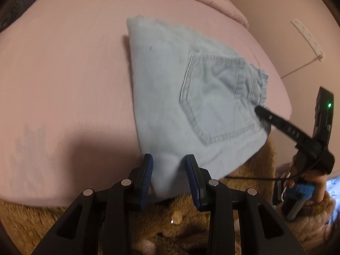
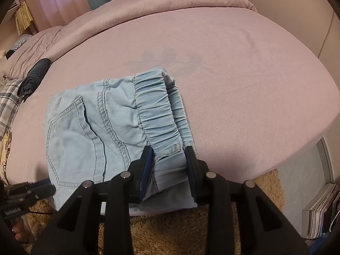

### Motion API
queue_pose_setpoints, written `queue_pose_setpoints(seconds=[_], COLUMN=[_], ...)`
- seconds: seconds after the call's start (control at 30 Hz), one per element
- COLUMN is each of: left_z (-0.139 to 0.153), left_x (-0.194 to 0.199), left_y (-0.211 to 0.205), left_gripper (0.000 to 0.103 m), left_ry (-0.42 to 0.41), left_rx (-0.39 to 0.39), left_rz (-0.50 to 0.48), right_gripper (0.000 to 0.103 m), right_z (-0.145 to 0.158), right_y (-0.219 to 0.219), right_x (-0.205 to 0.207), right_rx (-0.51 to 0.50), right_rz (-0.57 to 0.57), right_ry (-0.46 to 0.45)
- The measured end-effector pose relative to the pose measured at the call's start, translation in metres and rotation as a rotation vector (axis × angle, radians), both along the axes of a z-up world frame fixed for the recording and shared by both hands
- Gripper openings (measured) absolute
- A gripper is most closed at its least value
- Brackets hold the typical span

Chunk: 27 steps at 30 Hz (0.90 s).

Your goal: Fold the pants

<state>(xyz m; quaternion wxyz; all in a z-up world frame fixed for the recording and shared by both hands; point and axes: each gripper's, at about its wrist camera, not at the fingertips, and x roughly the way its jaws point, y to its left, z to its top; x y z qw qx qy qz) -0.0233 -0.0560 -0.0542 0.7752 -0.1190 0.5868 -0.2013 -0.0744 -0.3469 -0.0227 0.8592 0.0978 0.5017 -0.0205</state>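
Observation:
Light blue denim pants [image 1: 191,97] lie folded into a compact bundle on the pink bed sheet [image 1: 63,63], near its front edge, back pocket up. My left gripper [image 1: 171,170] is shut on the bundle's near fold corner, with fabric filling the gap between the blue pads. In the right wrist view the pants [image 2: 89,127] show their gathered elastic waistband, and my right gripper [image 2: 170,161] is shut on the waistband's near end. The right gripper's tip [image 1: 258,110] also reaches in at the waistband side. The left gripper [image 2: 42,189] appears at the bundle's lower left.
A rolled dark garment [image 2: 34,78] and plaid cloth [image 2: 8,104] lie at the bed's left. A pink duvet [image 2: 170,6] is bunched along the far side. A brown fluffy rug [image 2: 191,229] lies below the bed edge, with stacked magazines [image 2: 323,212] at right. A power strip [image 1: 308,36] hangs on the wall.

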Motion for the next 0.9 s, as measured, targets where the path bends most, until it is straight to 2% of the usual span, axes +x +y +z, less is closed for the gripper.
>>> queue_pose_setpoints(seconds=[0.07, 0.23, 0.37, 0.53, 0.6, 0.63, 0.7, 0.8, 0.9], left_z=[-0.001, -0.002, 0.005, 0.029, 0.035, 0.037, 0.035, 0.031, 0.021], left_x=[-0.003, -0.002, 0.000, 0.011, 0.021, 0.028, 0.036, 0.049, 0.060], left_y=[0.006, 0.015, 0.014, 0.027, 0.032, 0.034, 0.031, 0.026, 0.022], left_gripper=[0.034, 0.034, 0.034, 0.035, 0.043, 0.050, 0.053, 0.055, 0.064], left_ry=[0.008, 0.035, 0.030, -0.043, -0.065, -0.069, -0.070, -0.074, -0.056], left_rx=[0.007, -0.044, -0.029, -0.061, -0.079, -0.076, -0.060, -0.065, -0.077], left_rz=[0.008, 0.034, 0.009, 0.015, 0.034, 0.049, 0.060, 0.060, 0.072], right_gripper=[0.031, 0.031, 0.033, 0.034, 0.035, 0.038, 0.060, 0.068, 0.075], right_z=[0.000, 0.001, 0.006, 0.021, 0.025, 0.026, 0.027, 0.027, 0.021], right_y=[0.001, -0.003, -0.008, -0.010, -0.012, -0.013, -0.017, -0.025, -0.032], right_x=[-0.001, -0.002, -0.002, -0.003, -0.002, -0.002, -0.001, 0.003, 0.010], right_rx=[0.000, 0.015, 0.020, 0.012, 0.023, 0.027, 0.023, 0.035, 0.077], right_rz=[0.000, -0.002, -0.006, 0.024, 0.020, 0.014, -0.003, -0.027, -0.032], right_ry=[0.002, 0.010, 0.028, 0.032, 0.033, 0.031, 0.024, 0.014, 0.026])
